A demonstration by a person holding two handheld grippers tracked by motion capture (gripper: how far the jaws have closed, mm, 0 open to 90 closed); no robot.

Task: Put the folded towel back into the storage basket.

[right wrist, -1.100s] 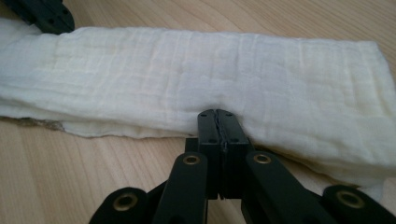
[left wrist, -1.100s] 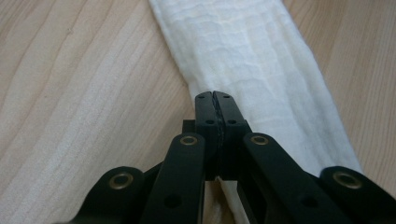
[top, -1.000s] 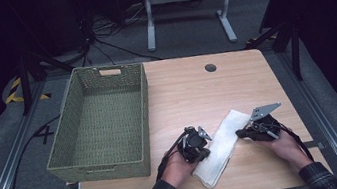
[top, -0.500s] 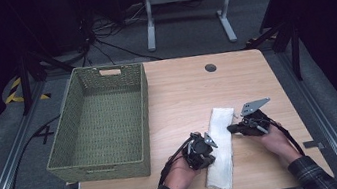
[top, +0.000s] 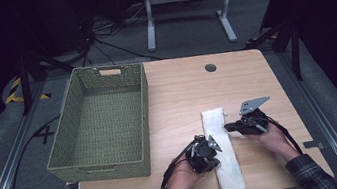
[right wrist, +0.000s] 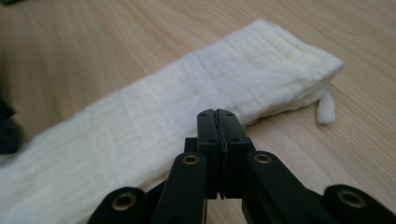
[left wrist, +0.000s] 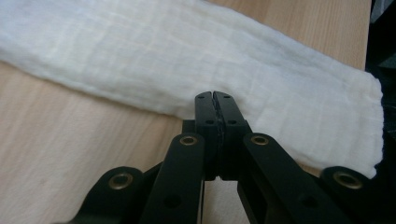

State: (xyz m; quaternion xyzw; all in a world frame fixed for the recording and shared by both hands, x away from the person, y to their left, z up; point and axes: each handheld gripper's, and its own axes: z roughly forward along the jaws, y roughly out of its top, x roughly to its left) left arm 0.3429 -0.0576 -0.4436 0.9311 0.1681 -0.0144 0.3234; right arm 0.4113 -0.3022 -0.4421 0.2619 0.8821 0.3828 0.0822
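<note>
Folded white cloth (top: 224, 150) flat on table (top: 181, 92), right of basket (top: 100, 122). Left tool (left wrist: 215, 103) pressed together at cloth's edge; right tool (right wrist: 218, 119) likewise, opposite edge. Pinch on fabric: cannot tell.

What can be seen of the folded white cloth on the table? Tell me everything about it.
The cloth is off-white, with a soft, crinkled gauze-like weave, folded into a long narrow strip of several layers. It lies flat on the wooden table, right of the woven basket, running from near the front edge toward the middle. A small tag or loose corner sticks out at its far end. The left claw meets its left edge and the right claw its right edge, both with jaws shut; whether either pinches fabric is unclear.
</note>
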